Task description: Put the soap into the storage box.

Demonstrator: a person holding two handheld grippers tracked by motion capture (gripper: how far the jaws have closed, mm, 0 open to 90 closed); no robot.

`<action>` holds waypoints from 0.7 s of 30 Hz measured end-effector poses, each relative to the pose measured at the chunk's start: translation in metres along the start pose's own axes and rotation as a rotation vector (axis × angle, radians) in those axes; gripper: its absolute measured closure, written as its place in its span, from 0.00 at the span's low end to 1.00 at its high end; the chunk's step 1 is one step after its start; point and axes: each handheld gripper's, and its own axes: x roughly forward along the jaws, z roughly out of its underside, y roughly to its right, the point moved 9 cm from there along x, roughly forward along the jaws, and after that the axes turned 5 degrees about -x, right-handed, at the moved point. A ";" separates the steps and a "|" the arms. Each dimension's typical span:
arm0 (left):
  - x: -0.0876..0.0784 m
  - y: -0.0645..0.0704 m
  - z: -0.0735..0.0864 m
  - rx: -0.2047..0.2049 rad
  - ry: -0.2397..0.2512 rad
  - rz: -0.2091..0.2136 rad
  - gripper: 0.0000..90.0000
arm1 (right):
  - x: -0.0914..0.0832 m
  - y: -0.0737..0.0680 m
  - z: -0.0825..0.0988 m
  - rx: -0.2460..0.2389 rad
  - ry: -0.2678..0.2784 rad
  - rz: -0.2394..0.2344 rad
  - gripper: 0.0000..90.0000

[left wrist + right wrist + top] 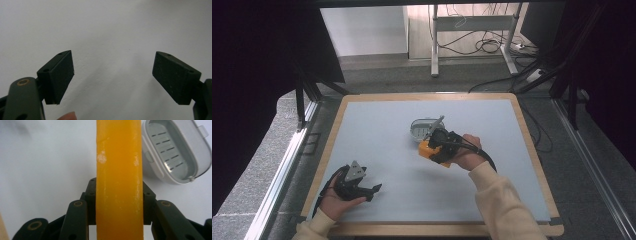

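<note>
An orange bar of soap [118, 177] stands on edge between the jaws of my right gripper [119, 192], which is shut on it. In the high view the soap [428, 149] is held just above the table's middle, near an open white soap box [422, 128]. The right gripper view shows that box [175, 150] at the upper right, with a slotted grey tray inside. My left gripper [371, 190] rests low at the table's front left, held in a hand. Its jaws stand wide apart in the left gripper view [113, 77], with nothing between them.
The table has a pale blue-grey mat [377, 125] with a wooden rim [332, 125]. Dark curtains hang on both sides. A metal table frame and cables [482, 42] stand on the floor beyond the far edge.
</note>
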 end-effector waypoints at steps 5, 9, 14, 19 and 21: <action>0.000 0.000 0.000 -0.002 0.000 -0.001 0.20 | -0.002 0.005 -0.004 -0.006 0.007 0.008 0.68; 0.000 -0.001 0.000 -0.001 0.000 -0.002 0.20 | -0.001 0.009 -0.005 -0.009 0.002 0.006 0.68; 0.000 0.000 0.000 0.000 -0.001 -0.001 0.20 | -0.001 0.013 -0.008 0.014 0.023 -0.026 0.68; 0.000 -0.001 0.001 -0.002 -0.002 0.000 0.20 | 0.000 0.019 -0.009 0.024 0.018 -0.024 0.68; 0.001 -0.001 0.001 -0.002 -0.003 0.001 0.20 | 0.001 0.021 -0.010 0.023 0.014 -0.021 0.68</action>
